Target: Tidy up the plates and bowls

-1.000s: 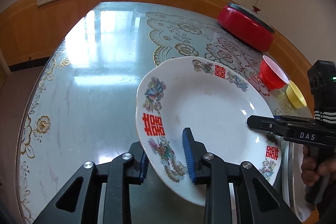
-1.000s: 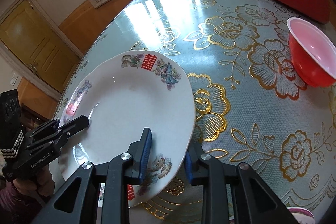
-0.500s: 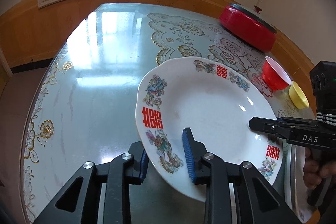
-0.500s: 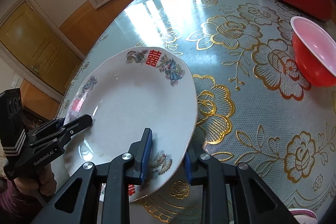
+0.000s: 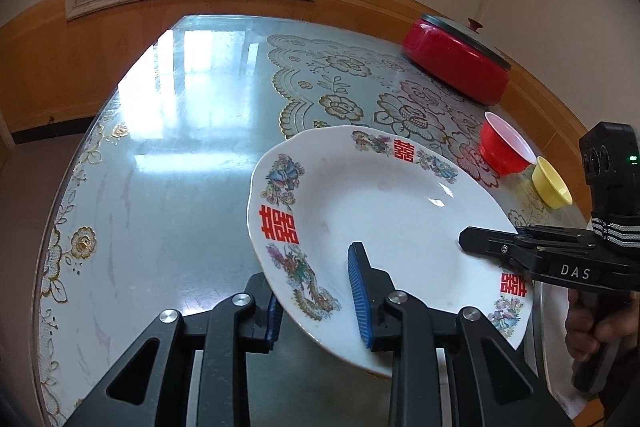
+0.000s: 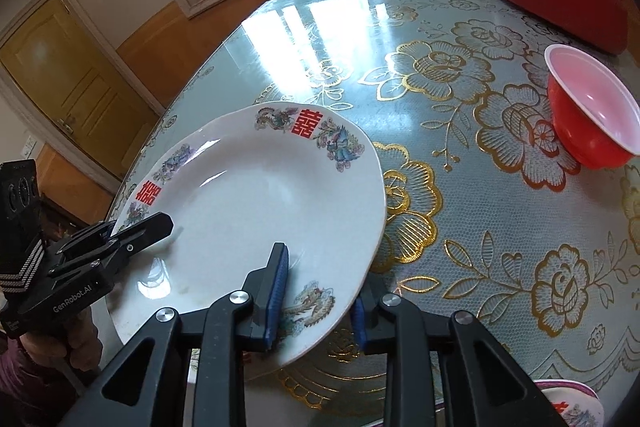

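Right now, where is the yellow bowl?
In the left wrist view, the yellow bowl sits at the table's right edge, beside the red bowl, beyond the held plate.

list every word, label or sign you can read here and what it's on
"DAS": white letters on the right gripper, seen from the left wrist.
"GenRobot.AI": white letters on the left gripper, seen from the right wrist.
"囍": red double-happiness sign, repeated round the rim of the white plate.
No other text is visible.

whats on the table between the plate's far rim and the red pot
Nothing stands there. In the left wrist view only the gold-flowered table cover lies between the plate and the red pot; the red bowl sits off to the right.
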Available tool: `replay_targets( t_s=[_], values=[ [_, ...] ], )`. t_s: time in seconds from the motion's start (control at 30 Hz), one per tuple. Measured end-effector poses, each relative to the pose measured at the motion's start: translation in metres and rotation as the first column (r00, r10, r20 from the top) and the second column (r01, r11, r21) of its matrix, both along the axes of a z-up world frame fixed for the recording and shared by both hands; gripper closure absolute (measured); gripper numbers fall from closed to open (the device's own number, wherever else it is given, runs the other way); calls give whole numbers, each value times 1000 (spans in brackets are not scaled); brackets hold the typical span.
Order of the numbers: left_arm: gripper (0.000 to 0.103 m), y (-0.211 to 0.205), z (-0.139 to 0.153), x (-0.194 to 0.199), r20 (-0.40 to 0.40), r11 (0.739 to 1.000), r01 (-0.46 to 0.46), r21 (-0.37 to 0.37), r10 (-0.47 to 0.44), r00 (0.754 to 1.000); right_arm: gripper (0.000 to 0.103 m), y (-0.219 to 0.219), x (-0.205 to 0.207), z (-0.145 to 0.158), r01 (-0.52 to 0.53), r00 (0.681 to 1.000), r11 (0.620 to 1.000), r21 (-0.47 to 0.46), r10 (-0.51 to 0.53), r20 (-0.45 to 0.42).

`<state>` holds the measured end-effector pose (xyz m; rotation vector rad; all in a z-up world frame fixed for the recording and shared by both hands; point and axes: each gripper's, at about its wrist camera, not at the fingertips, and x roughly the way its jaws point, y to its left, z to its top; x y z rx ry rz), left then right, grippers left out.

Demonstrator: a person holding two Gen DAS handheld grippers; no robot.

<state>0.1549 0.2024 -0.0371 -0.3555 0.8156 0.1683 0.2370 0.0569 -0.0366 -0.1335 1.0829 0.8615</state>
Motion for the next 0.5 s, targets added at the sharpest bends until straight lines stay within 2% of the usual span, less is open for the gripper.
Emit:
replay_targets(
  t_s=[0.13,0.5],
  values=[
    [73,-1,-1,-3,4,1000,0,-9,0,1000,76,0,-7,3,0,999,1000,-18,1,39],
    [73,-9,13,-15,52,1000,9,11,-10,999,75,-12,-14,18,21,997,1000,14,-22,69]
  ],
)
